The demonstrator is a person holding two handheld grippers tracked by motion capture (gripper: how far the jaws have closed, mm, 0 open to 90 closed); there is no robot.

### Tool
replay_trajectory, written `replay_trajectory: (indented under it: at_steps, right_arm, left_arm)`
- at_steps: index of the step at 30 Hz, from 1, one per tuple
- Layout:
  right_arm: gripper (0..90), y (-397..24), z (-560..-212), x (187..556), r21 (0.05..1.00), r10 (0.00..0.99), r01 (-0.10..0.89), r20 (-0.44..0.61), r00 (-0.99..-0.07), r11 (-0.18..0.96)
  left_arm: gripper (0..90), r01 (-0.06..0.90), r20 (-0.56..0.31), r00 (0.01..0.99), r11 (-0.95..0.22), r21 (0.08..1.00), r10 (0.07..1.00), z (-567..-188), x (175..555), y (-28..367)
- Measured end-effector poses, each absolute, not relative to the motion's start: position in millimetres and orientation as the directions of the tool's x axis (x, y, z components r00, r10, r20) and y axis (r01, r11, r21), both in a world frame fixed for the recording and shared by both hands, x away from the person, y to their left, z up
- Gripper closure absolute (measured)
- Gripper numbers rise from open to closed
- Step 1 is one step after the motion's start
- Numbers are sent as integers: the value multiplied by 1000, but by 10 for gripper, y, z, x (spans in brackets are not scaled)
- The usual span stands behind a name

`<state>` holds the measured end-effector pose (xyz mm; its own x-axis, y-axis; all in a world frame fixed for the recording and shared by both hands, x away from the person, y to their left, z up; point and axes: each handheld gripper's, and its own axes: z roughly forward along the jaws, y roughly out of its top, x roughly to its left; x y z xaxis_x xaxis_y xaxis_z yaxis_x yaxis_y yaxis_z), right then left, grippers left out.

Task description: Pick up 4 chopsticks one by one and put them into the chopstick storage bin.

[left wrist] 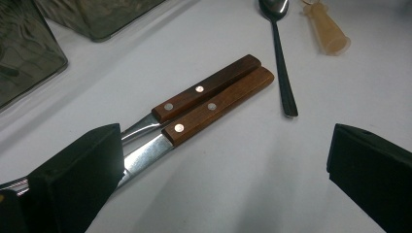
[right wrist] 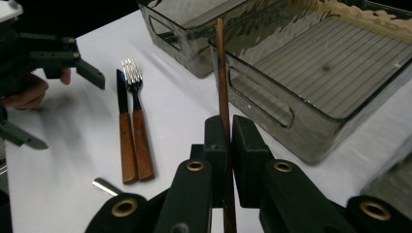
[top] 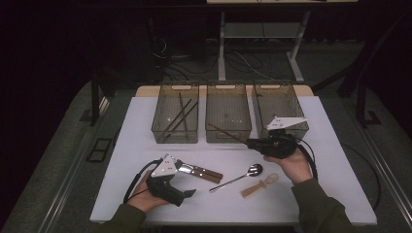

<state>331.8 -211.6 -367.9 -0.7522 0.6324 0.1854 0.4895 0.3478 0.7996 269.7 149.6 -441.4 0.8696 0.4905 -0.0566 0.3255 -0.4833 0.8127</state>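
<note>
From above, 3 clear ribbed plastic bins (top: 229,119) sit in a row at the far side of the white table (top: 126,145). The left bin (top: 175,119) holds 3 thin dark sticks (top: 180,116). On the near half lie a wood-handled knife and fork (top: 201,172), 1 steel spoon (top: 236,177) and 1 small tan wooden piece (top: 260,184). My left gripper (top: 171,183) is near left, my right gripper (top: 271,144) by the middle bin.

From my left gripper, my 2 black jaws stand wide apart and hold nothing. Between them lie 2 wooden handles (left wrist: 214,99) side by side, each with 2 metal rivets. The spoon (left wrist: 279,53) lies just right of them, the tan piece (left wrist: 328,31) farther right.

From my right gripper (right wrist: 227,145), my jaws are clamped tight on 1 thin brown chopstick (right wrist: 221,73) that points up over the middle bin's rim (right wrist: 272,104). The knife (right wrist: 125,141) and fork (right wrist: 137,131) lie to the left, touching.
</note>
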Motion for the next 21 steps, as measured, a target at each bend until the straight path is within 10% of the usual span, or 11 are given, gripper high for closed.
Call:
replay_trajectory:
  at_steps: [21]
  right_arm:
    - [848, -1549, -3549, 3760, 792, 651, 485, 151, -744, 371]
  left_arm:
    - [0, 331, -66, 868, -475, 816, 492, -4399, 2685, 1500]
